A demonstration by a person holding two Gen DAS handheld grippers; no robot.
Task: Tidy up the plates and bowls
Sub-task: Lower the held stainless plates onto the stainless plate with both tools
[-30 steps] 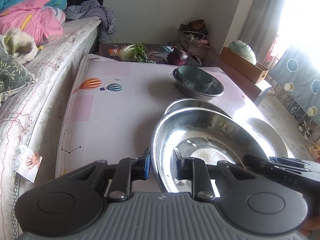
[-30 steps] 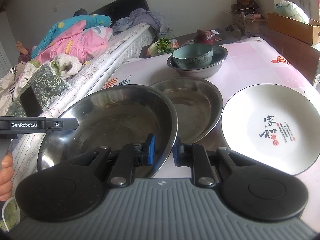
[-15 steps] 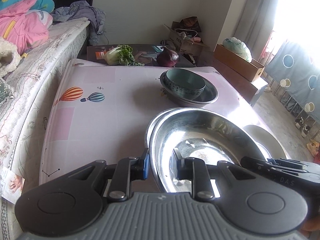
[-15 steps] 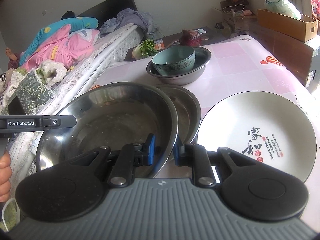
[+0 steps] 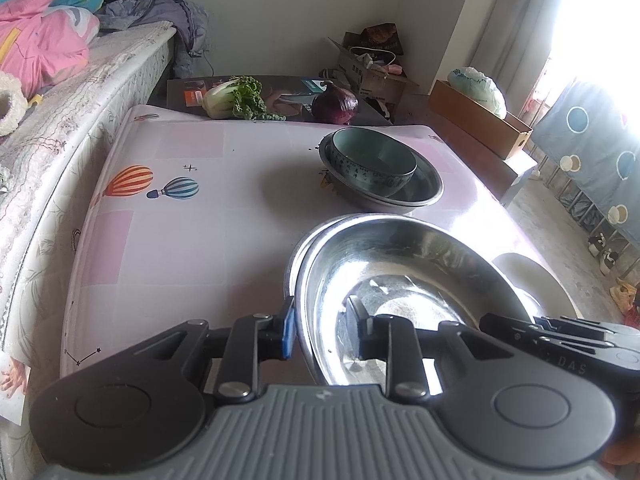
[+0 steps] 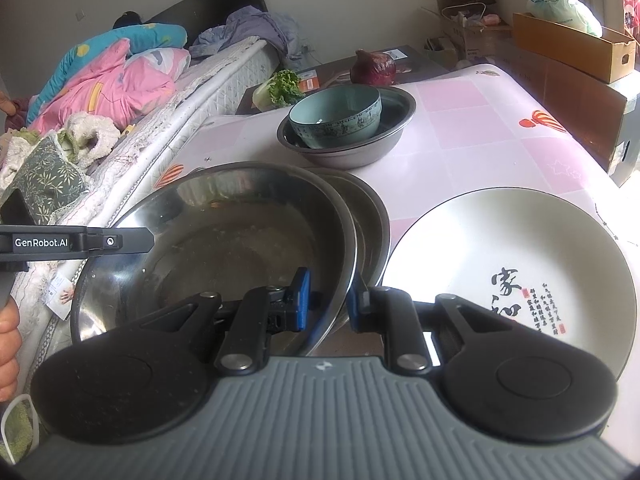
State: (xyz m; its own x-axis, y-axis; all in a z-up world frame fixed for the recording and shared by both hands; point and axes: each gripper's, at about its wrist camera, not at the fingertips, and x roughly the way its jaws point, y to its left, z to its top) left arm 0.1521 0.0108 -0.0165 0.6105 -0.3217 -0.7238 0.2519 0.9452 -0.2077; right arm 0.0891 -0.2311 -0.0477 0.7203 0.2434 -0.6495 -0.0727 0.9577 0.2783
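One shiny, scuffed steel basin (image 6: 224, 232)

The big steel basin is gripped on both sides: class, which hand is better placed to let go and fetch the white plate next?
Probably the right gripper. It clamps the steel basin on the rim nearest the white plate, which lies just beside it. The left gripper holds the opposite rim, with the basin between it and the plate.

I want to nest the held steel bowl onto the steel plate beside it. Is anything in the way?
Nothing visible. Both grippers, left and right, clamp the bowl by its rim, and it already overlaps the steel plate. The white plate sits off to the right, apart.
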